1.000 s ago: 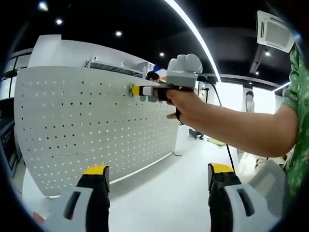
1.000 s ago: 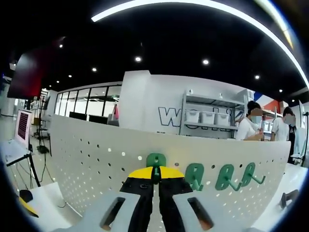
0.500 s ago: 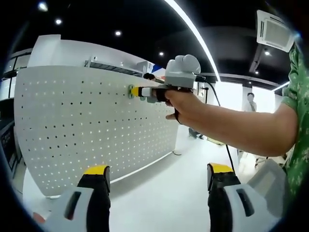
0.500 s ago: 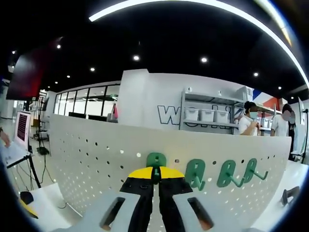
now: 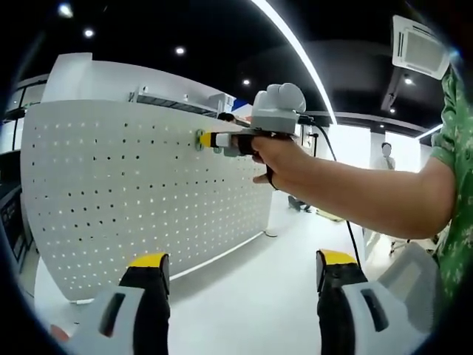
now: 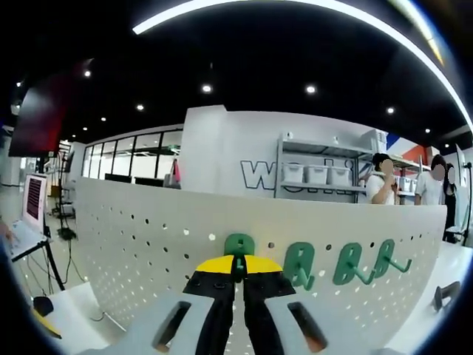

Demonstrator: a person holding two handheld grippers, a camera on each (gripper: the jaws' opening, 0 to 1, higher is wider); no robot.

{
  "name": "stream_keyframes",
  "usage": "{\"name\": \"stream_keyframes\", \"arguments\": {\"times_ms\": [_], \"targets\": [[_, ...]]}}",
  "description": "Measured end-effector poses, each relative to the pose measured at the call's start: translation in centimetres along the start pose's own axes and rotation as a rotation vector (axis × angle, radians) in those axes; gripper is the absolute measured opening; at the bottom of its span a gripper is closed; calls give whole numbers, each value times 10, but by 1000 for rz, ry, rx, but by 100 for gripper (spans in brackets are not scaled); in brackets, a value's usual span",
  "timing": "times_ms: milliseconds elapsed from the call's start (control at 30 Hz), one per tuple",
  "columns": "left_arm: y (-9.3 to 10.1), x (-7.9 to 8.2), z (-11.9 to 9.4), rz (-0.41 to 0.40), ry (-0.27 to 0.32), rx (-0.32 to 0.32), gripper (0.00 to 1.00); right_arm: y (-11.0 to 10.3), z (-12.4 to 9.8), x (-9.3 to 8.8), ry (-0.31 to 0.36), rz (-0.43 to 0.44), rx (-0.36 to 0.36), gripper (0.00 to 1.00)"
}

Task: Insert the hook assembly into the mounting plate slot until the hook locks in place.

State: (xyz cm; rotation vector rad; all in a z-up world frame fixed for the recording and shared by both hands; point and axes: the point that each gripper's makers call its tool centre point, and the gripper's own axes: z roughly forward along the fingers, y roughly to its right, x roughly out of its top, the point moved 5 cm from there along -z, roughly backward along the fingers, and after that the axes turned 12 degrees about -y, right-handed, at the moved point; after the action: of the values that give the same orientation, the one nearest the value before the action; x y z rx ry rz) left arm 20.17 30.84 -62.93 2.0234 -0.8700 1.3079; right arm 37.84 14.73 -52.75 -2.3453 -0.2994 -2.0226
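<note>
A white perforated mounting plate point(image 5: 118, 192) stands upright across the left gripper view. My right gripper point(image 5: 203, 139), held by a person's hand point(image 5: 284, 159), presses a green hook point(image 5: 199, 138) against the plate near its top edge. In the right gripper view the right gripper point(image 6: 238, 268) is shut on that green hook point(image 6: 239, 246), whose top sits flat on the plate point(image 6: 148, 251). Three more green hooks point(image 6: 347, 265) hang to its right. My left gripper point(image 5: 235, 281) hangs open, well back from the plate, with nothing between its fingers.
A white floor or table surface point(image 5: 251, 303) runs in front of the plate. A shelf with white bins point(image 6: 318, 177) stands behind the plate, and people point(image 6: 380, 181) stand at the back right. A laptop on a stand point(image 6: 29, 211) is at far left.
The right gripper view has shifted very slightly; the hook and gripper stay pressed on the plate. The left gripper has not moved.
</note>
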Motion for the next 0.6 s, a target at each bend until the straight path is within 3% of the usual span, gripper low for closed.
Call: {"name": "stream_keyframes", "arguments": {"times_ms": [600], "targets": [[0,-1,1,5,-3,-5,81,-1,-2,7,22,-28,-3,3]]}}
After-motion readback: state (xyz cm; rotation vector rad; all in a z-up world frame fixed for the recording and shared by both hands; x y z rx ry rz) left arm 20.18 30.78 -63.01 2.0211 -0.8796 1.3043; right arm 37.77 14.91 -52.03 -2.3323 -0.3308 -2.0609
